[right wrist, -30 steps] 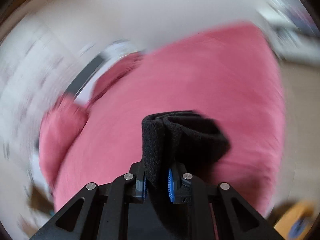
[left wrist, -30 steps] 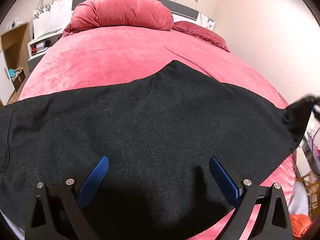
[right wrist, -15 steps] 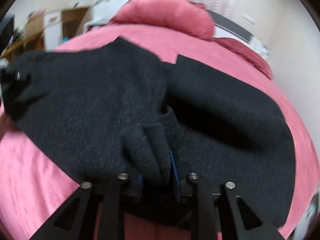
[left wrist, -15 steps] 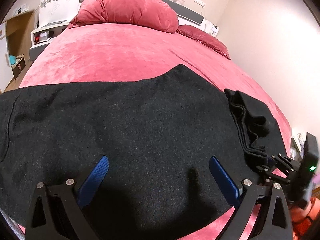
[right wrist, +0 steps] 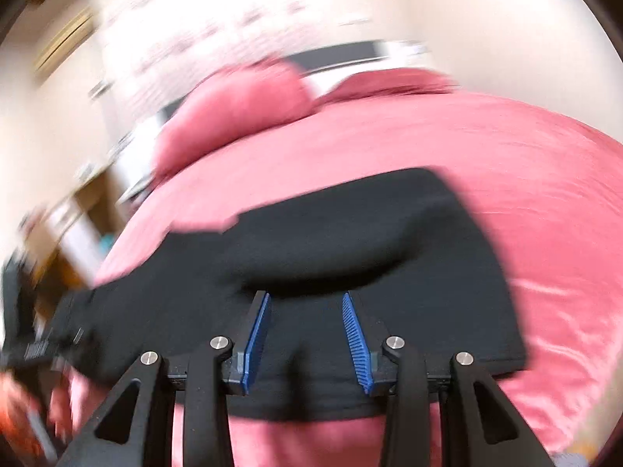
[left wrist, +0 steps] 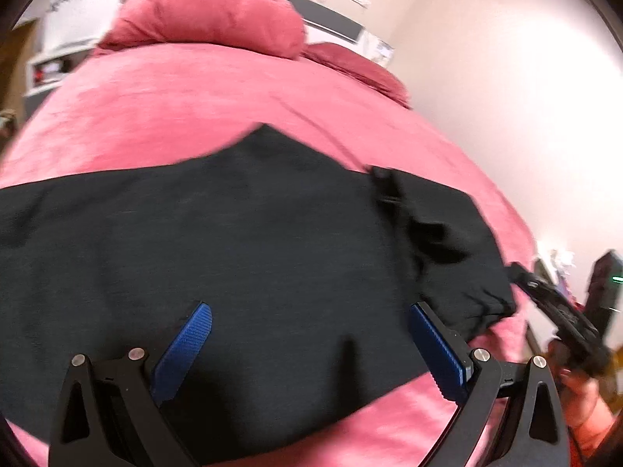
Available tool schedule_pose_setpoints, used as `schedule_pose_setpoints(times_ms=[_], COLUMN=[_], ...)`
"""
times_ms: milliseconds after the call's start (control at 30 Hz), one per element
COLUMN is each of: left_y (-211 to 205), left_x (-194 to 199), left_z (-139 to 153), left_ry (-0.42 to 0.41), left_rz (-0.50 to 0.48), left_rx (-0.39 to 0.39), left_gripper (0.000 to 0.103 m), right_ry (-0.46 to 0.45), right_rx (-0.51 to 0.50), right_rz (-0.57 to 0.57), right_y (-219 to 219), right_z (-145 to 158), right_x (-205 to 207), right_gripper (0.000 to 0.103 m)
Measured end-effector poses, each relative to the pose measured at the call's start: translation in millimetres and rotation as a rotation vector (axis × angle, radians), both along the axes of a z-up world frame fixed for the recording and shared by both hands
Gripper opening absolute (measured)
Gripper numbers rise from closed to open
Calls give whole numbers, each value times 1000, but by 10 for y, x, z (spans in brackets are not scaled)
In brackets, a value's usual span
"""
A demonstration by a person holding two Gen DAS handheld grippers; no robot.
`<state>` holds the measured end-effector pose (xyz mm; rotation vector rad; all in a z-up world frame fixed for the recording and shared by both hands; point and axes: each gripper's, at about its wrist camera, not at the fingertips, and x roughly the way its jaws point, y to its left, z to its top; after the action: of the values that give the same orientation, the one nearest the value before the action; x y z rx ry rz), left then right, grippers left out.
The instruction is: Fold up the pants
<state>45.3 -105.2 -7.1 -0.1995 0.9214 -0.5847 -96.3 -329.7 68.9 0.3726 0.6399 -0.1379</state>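
Black knit pants [left wrist: 241, 241] lie spread across the near edge of a pink velvet bed [left wrist: 187, 101], one end doubled back over the rest in a rumpled fold [left wrist: 436, 233] toward the bed's right side. From my left wrist camera I see my left gripper [left wrist: 311, 334] hovering above the fabric, its blue-padded fingers [left wrist: 190, 334] spread wide and holding nothing. My right gripper [right wrist: 305, 327] shows in its own view with its fingers parted too, a narrower gap, nothing between them; the folded cloth sits just ahead of the tips, though motion blur keeps me from telling whether they touch it. In the left view that same gripper appears at the right edge, past the bed's side, with a hand [left wrist: 584, 393] on its handle. At the head of the bed a bunched pink duvet [left wrist: 210, 11] rests beside a flat pillow [left wrist: 358, 70] against a dark headboard [left wrist: 327, 19]. A white nightstand [left wrist: 58, 54] stands off the bed's far left corner.
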Motion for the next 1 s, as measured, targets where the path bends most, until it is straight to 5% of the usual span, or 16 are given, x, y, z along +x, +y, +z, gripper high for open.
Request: schedule_pose_setpoints(times_ms=[100, 200, 300, 400, 467, 533, 567, 767, 933, 1000], left_y=[-388, -832, -1157, -1331, -1468, -1595, -1593, -1239, -1262, -1276], left_x=[63, 176, 267, 231, 183, 84, 55, -76, -241, -325], left_z=[6, -73, -232, -242, -248, -248, -230, 158, -233, -157], left_ry=[42, 97, 159, 87, 60, -22, -36, -19, -52, -138], left_rz=[-55, -93, -108, -109, -153, -186, -205, -203, -273, -282], left_rx=[-21, 22, 65, 101, 156, 280, 263, 73, 257, 273], left_gripper=[101, 95, 85, 82, 49, 28, 12, 10, 12, 15], right_ry=[144, 206, 166, 134, 100, 68, 55, -10, -20, -14], right_rx=[20, 116, 73, 118, 169, 212, 221, 212, 226, 193], right_rz=[-159, -140, -126, -136, -145, -155, -162, -184, -162, -138], right_y=[-361, -436, -334, -366, -444, -504, -546, -555, -570, -497], right_z=[-210, -485, -446, -475, -514, -526, -517, -455, -434, -393], right_x=[62, 22, -16, -38, -67, -124, -172, -330, -301, -256], right_gripper=[39, 39, 43, 43, 43, 43, 43, 43, 43, 43])
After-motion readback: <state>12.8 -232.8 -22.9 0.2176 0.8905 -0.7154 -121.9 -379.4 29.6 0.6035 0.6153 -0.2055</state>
